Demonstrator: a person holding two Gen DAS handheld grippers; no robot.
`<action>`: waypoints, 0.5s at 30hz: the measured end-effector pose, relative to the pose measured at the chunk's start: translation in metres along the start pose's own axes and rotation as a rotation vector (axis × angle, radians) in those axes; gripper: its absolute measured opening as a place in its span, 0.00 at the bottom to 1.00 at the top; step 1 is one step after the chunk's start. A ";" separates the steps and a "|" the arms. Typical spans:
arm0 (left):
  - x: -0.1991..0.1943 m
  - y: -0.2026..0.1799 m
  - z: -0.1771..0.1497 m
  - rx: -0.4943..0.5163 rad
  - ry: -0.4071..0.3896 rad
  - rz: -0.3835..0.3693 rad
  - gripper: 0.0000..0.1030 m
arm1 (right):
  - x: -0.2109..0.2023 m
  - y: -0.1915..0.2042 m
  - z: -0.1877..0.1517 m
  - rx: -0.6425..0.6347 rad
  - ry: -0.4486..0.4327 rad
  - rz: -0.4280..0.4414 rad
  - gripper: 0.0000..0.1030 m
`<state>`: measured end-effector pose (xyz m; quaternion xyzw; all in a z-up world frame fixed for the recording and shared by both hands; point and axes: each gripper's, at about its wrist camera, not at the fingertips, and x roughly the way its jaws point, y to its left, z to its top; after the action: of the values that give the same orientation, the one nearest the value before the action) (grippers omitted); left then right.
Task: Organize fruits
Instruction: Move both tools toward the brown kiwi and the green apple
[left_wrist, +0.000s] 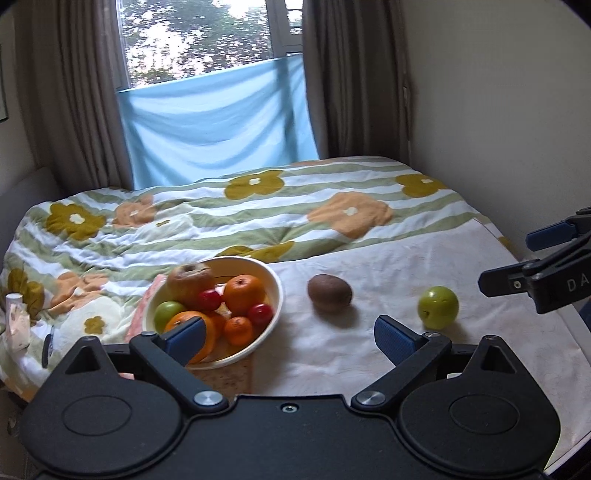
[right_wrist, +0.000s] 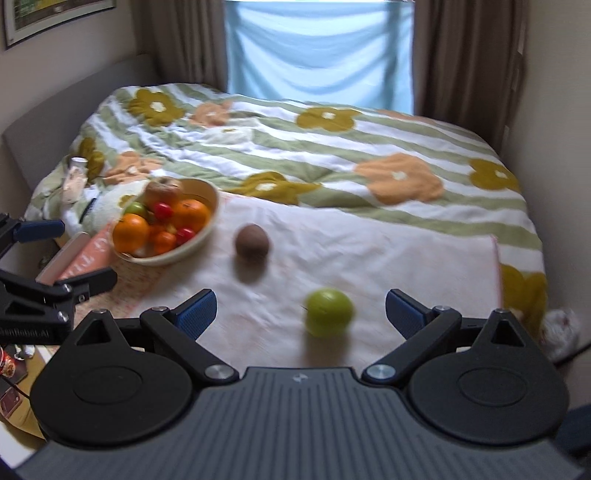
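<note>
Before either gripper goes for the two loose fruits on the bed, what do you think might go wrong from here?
1. The green apple and brown kiwi are round and lie on soft, wrinkled cloth; a nudge from the open right gripper may roll them away.
2. The bowl is already heaped with fruit, so an added piece might tumble out.
3. The left gripper hangs close to the bowl's rim and might knock it.

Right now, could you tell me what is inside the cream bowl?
The cream bowl holds oranges, small red fruits, a green apple and a brownish wrinkled fruit. The pile hides whatever lies beneath.
</note>
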<state>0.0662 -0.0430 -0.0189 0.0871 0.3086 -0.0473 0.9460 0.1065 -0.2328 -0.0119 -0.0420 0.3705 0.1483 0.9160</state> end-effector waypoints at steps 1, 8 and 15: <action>0.006 -0.004 0.002 0.016 0.002 -0.009 0.97 | 0.000 -0.006 -0.003 0.010 0.007 -0.009 1.00; 0.055 -0.019 0.018 0.097 0.041 -0.080 0.97 | 0.014 -0.035 -0.021 0.082 0.053 -0.056 1.00; 0.113 -0.027 0.031 0.192 0.094 -0.132 0.96 | 0.041 -0.047 -0.027 0.165 0.097 -0.061 1.00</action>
<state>0.1707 -0.0798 -0.0650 0.1590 0.3516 -0.1349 0.9127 0.1306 -0.2729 -0.0616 0.0153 0.4240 0.0872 0.9013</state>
